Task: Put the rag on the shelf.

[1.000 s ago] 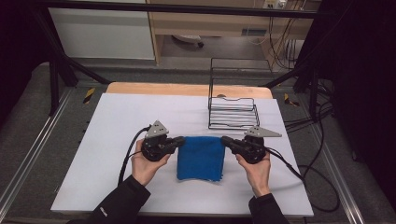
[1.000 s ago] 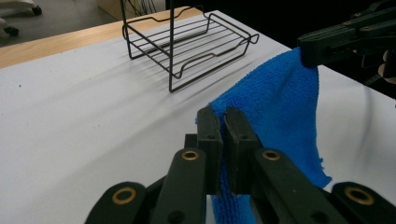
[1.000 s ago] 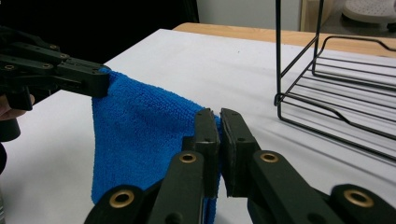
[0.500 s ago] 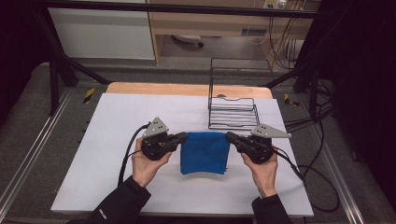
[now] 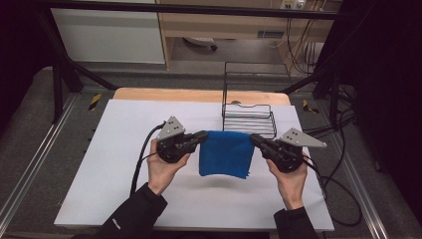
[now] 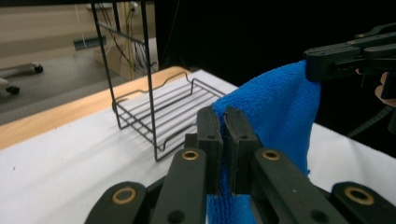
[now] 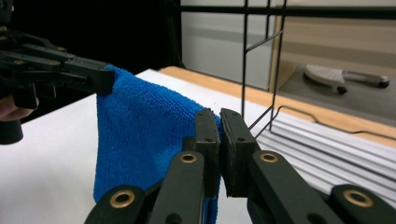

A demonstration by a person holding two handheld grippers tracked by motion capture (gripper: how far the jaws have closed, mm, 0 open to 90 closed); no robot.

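I had the left gripper (image 5: pixel 203 136) clamped tight on one top corner of the blue cloth (image 5: pixel 224 154) and the right gripper (image 5: pixel 255 139) pinched on the other corner. The cloth hung between them, stretched along its upper edge, its lower edge clear of the white table (image 5: pixel 114 164). Just beyond it stood the black wire rack (image 5: pixel 249 117), on the table's far side.

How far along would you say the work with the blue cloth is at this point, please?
Done: the left gripper and the right gripper are each shut on a top corner of the blue cloth. In hand: it hangs stretched between them, apparently clear of the white table. Left: setting it somewhere, perhaps on the wire rack just behind.
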